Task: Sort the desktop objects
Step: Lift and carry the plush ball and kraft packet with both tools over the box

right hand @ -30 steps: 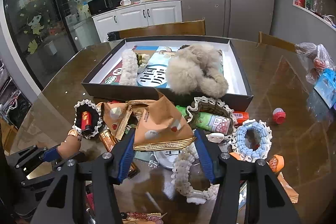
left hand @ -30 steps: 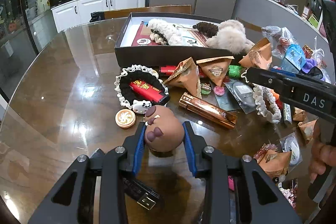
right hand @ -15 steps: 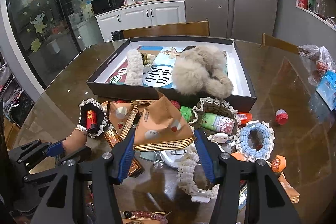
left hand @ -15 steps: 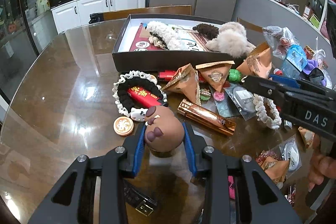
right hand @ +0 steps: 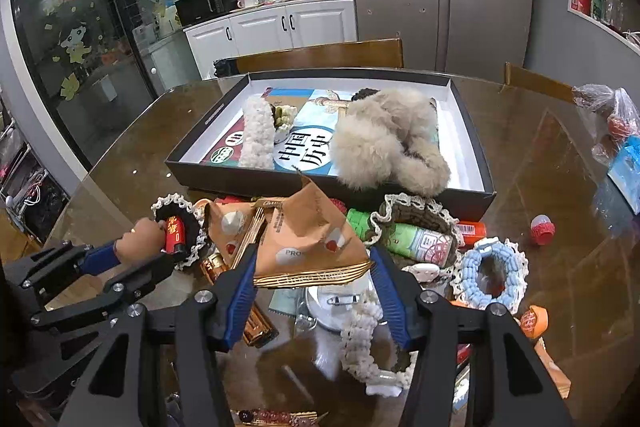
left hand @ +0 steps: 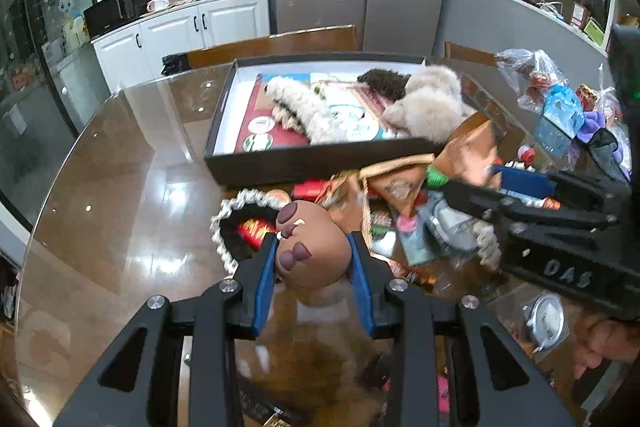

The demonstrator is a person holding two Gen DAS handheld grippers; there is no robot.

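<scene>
My left gripper (left hand: 311, 259) is shut on a brown paw-shaped toy (left hand: 310, 251) and holds it above the table, in front of the black box (left hand: 312, 159). The toy also shows in the right wrist view (right hand: 140, 237). My right gripper (right hand: 312, 267) is shut on a brown triangular snack packet (right hand: 308, 243), lifted over the pile. The box (right hand: 320, 179) holds fluffy beige plush (right hand: 384, 143), a white knitted band (right hand: 256, 139) and a book. In the left wrist view the right gripper (left hand: 492, 183) is at the right, with the packet (left hand: 468, 151) in it.
A pile lies before the box: a lace-edged black band with a red lighter (right hand: 176, 231), a green tube (right hand: 404, 235), a blue scrunchie (right hand: 492, 271), a cream lace band (right hand: 360, 343), gold packets. Bags (left hand: 556, 99) sit at the right. Chairs stand behind the table.
Both grippers have risen and moved toward the box with their loads. The paw toy now hangs over the lace band, and the right gripper has come nearer to the left one.
</scene>
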